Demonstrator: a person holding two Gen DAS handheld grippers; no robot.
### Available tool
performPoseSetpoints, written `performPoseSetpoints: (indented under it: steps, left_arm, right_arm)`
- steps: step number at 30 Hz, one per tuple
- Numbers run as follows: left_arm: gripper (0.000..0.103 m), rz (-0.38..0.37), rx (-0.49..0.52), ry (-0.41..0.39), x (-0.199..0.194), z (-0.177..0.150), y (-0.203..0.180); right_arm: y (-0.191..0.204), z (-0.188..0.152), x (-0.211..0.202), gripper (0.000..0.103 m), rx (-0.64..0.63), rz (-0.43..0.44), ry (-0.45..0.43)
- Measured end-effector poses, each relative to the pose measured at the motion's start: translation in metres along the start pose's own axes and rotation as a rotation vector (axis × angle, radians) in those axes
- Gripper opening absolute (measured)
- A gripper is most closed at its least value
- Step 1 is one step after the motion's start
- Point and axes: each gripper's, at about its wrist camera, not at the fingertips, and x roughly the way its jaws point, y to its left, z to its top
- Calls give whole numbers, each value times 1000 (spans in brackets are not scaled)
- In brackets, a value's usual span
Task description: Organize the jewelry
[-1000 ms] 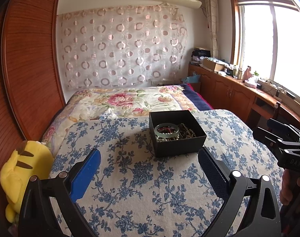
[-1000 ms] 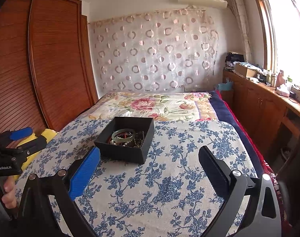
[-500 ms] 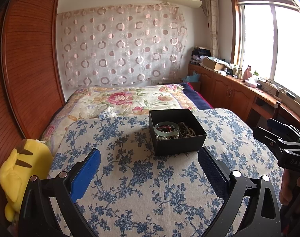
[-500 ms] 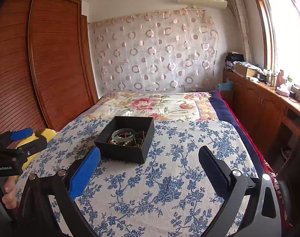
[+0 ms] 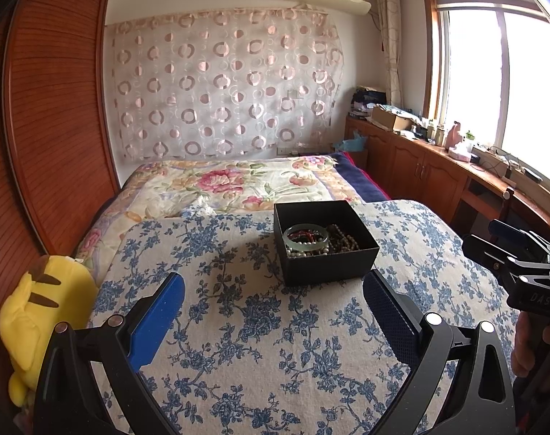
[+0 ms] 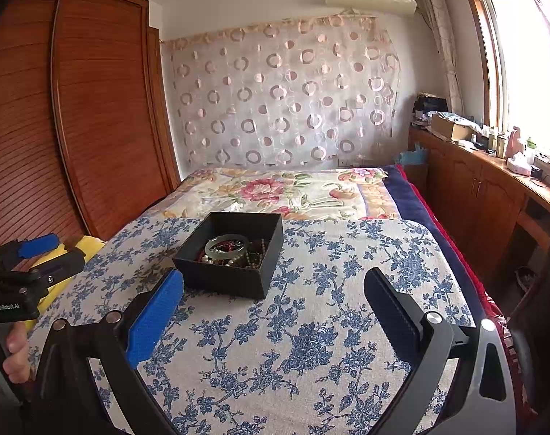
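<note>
Black and square, the small open cardboard box (image 5: 325, 243) sits on the blue-flowered white bedspread (image 5: 260, 326), near the middle of the bed. Inside it lies a pale green round bangle (image 5: 306, 238), resting on top of a pile of pearl and dark bead strings (image 5: 342, 243). Some red bits show through the ring of the bangle.

The left gripper (image 5: 273, 311) hangs above the bedspread, just in front of the box. Its two fingers are spread wide apart and hold nothing. One finger has a blue pad (image 5: 157, 320) and the other has a dark pad. The right gripper (image 6: 273, 311) is also spread wide with nothing between its fingers, and the box is a little to the left ahead of it. Neither gripper touches the box.

Behind the bedspread lies a quilt with big pink flowers (image 5: 235, 185). A yellow plush toy (image 5: 39, 311) sits at the left edge of the bed, beside the brown wooden wardrobe (image 5: 53, 127). A curtain with pink rings (image 5: 224, 87) hangs on the far wall.
</note>
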Motion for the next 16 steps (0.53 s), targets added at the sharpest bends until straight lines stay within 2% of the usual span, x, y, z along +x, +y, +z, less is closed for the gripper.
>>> performPoseSetpoints:
  steps: [16]
  left_arm:
    - [95, 4, 1, -5, -1, 1, 1]
  right_arm:
    - [1, 1, 0, 101, -1, -2, -3]
